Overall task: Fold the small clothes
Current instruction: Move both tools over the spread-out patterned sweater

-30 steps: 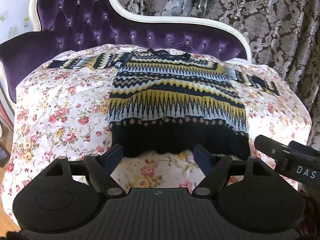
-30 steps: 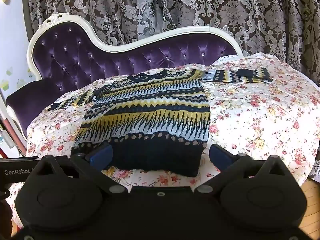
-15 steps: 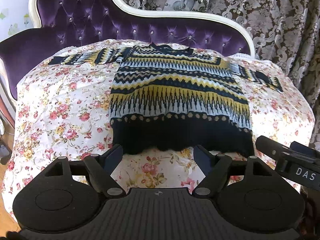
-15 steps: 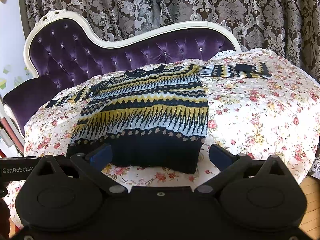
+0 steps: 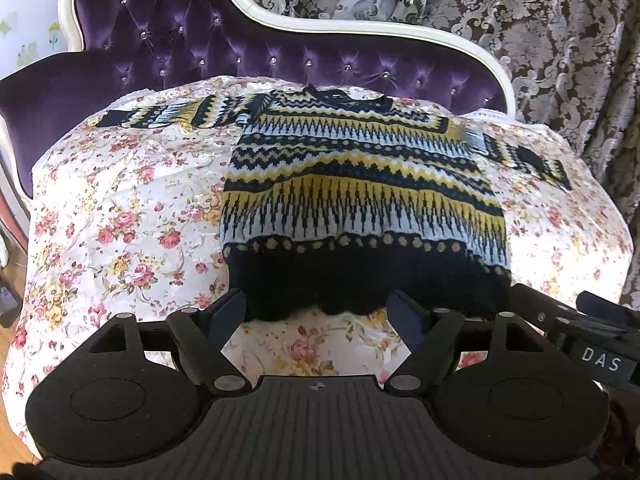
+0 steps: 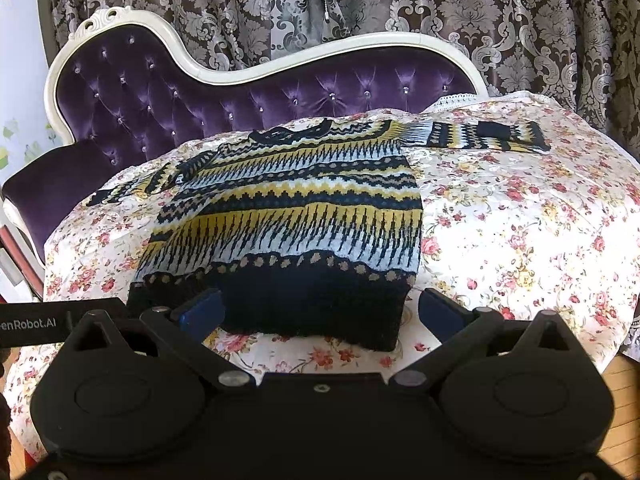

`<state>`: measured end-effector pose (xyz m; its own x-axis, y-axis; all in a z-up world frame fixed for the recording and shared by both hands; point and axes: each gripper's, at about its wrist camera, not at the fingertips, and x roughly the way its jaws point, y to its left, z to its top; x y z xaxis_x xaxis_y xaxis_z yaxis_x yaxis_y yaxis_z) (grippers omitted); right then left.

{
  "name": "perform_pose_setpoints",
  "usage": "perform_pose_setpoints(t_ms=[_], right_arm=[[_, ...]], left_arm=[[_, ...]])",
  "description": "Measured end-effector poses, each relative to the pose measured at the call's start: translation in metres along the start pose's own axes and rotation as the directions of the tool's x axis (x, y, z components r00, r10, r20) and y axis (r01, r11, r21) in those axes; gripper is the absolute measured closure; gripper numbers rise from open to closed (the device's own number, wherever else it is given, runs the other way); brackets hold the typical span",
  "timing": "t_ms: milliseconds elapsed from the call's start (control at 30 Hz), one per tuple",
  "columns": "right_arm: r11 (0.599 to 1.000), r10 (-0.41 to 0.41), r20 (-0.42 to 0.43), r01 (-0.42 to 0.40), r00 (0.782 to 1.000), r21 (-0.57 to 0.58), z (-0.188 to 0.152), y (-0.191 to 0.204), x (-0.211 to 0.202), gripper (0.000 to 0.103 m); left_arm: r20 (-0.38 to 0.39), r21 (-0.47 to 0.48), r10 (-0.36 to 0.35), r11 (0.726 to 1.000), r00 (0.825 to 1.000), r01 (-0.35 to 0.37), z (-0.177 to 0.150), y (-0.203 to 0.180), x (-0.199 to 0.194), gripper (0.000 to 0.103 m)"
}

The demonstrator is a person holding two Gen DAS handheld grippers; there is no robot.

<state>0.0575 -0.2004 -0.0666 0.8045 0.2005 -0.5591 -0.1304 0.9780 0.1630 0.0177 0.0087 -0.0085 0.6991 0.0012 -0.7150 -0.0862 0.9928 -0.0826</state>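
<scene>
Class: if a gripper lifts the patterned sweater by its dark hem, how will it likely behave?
The sweater lies limp, following the bed, so it would probably droop. Its thick-looking knit suggests some weight. The spread sleeves would likely trail.

One patterned sweater point(image 5: 360, 196) lay spread with two sleeves out; one floral cover point(image 5: 120, 216) lay beneath it; one purple tufted sofa point(image 5: 168, 40) stood behind; two tools, left tool point(image 5: 316, 312) and right tool point(image 6: 320, 312), were there.
</scene>
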Motion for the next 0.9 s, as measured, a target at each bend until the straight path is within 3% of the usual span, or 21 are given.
perform_pose_setpoints(t_ms=[433,900], right_arm=[[1.0,0.014,-0.063,-0.015,0.998,-0.009,0.005,0.008,0.019,0.0],[0.997,0.071,-0.122,-0.071,0.99,0.006,0.022,0.007,0.044,0.0]], left_arm=[[-0.079,0.036,-0.023,0.999,0.997,0.026,0.007,-0.003,0.024,0.026],[-0.117,0.043,0.002,0.999,0.993,0.003,0.027,0.002,0.041,0.026]])
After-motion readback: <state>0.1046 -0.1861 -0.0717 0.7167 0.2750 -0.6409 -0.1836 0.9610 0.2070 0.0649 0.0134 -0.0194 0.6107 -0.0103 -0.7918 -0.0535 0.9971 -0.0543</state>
